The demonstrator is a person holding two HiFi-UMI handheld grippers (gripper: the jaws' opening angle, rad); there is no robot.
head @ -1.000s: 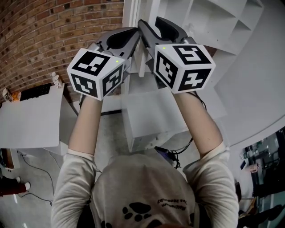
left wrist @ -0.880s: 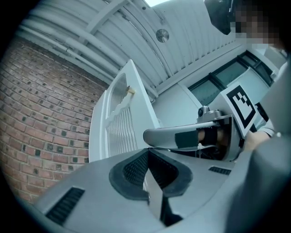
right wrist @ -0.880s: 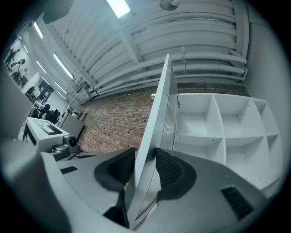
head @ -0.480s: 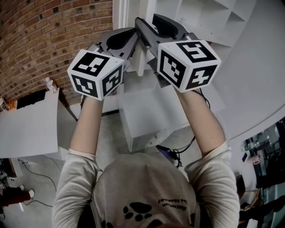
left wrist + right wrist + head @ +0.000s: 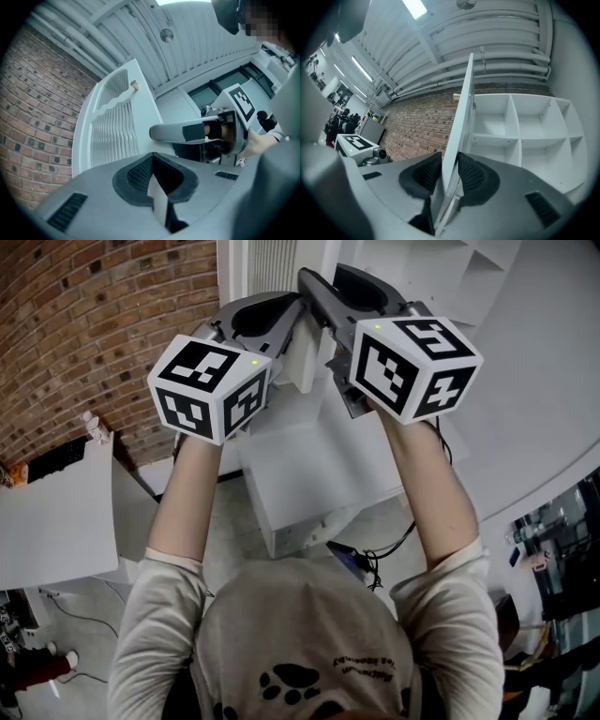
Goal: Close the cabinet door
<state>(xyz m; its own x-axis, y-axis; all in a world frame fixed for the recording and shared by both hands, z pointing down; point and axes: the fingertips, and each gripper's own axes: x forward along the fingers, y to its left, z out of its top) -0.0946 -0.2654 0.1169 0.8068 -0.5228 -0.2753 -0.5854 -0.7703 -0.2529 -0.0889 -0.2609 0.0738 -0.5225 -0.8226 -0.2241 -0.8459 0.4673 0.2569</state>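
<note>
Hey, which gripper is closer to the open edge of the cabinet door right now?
Right. The right gripper straddles the cabinet door's edge, its jaws closing with the edge between them. The left gripper, jaws together, sits beside it on the door's slatted side.

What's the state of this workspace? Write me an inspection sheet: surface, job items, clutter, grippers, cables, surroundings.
Surface: white tabletop at left, mostly bare.
Job's things: white louvred cabinet door with small round knob, open, standing out from white open-shelf cabinet.
Clutter: small items beyond the tabletop, too small to name.
Grippers: left gripper jaws together at tips; right gripper jaws closing, door's edge between them.
Cables: black cable on floor.
Surroundings: red brick wall; ribbed white ceiling.
</note>
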